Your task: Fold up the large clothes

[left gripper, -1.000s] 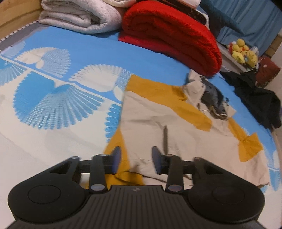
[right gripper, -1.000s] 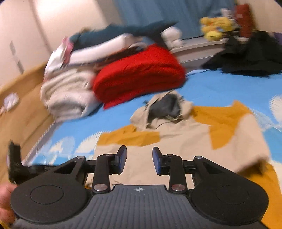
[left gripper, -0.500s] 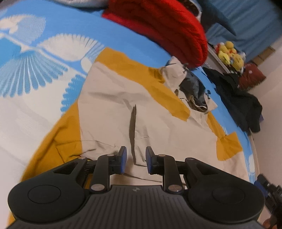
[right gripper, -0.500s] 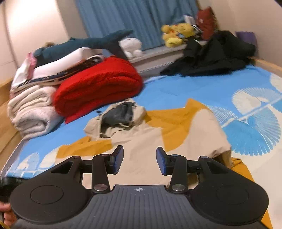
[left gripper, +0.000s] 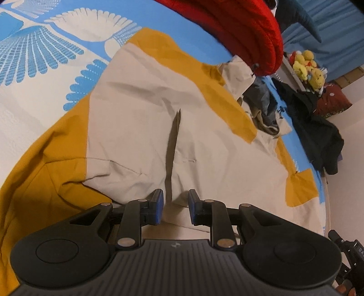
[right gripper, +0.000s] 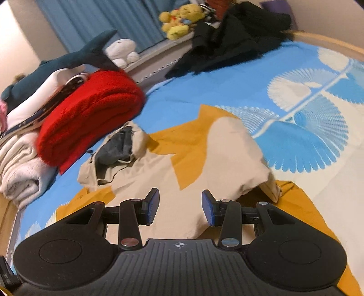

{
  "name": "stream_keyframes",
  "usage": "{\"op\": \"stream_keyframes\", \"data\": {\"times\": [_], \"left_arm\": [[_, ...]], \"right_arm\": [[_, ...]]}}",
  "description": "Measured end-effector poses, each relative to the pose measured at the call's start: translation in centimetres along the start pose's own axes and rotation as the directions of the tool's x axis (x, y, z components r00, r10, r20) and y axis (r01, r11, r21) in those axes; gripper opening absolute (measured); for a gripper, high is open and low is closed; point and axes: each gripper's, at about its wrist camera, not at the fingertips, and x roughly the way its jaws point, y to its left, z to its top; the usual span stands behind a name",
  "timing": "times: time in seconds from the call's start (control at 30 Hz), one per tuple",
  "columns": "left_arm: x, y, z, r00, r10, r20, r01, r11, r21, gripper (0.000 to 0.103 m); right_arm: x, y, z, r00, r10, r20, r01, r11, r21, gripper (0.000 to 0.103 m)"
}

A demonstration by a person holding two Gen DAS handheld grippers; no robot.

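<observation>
Bedding first: the bed [right gripper: 193, 91] carries a blue sheet with white fan patterns, and the beige-and-mustard jacket [left gripper: 147, 113] lies spread flat on it, taken here as the landmark. Beyond the jacket's hood end sits a folded red blanket [right gripper: 88, 113], touching or nearly touching the hood; beside that, a stack of pale folded blankets [right gripper: 20, 168] with a dark plush shark [right gripper: 75, 57] on top. Further off from the jacket, a heap of black clothing [right gripper: 227, 45] lies at the bed's far edge, with yellow plush toys [right gripper: 179, 20] on the ledge behind it. Nothing rests on the jacket itself.

The jacket [right gripper: 204, 164] is beige in the body with mustard panels across shoulders and sleeves; its hood [right gripper: 118, 150] is crumpled, showing dark lining. A dark front slit runs down the middle, and the cloth is creased near the hem.

The left gripper [left gripper: 174, 210] hovers over the hem at the slit, jaws narrowly parted, pinching nothing. The right gripper [right gripper: 180, 210] hangs over the beige body, jaws spread wider, nothing between them.
</observation>
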Motion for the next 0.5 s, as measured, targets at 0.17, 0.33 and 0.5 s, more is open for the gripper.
{"op": "stream_keyframes", "data": {"times": [0.17,0.33,0.5], "left_arm": [[0.1,-0.6,-0.3,1.000,-0.006,0.010,0.006,1.000,0.014,0.021],[-1.6,-1.8,-0.1,0.995,0.037,0.097,-0.045,0.995,0.088,0.001],[-6.6,-3.3,0.3,0.949,0.128,0.290,-0.167,0.979,0.117,0.000]], "right_arm": [[0.6,-0.8,-0.2,0.999,-0.025,-0.022,0.026,0.999,0.048,0.043],[1.2,-1.4,-0.4,0.998,-0.036,-0.049,0.040,0.995,0.089,0.043],[1.4,-1.9,-0.4,0.997,-0.040,-0.062,0.047,0.993,0.109,0.043]]}}
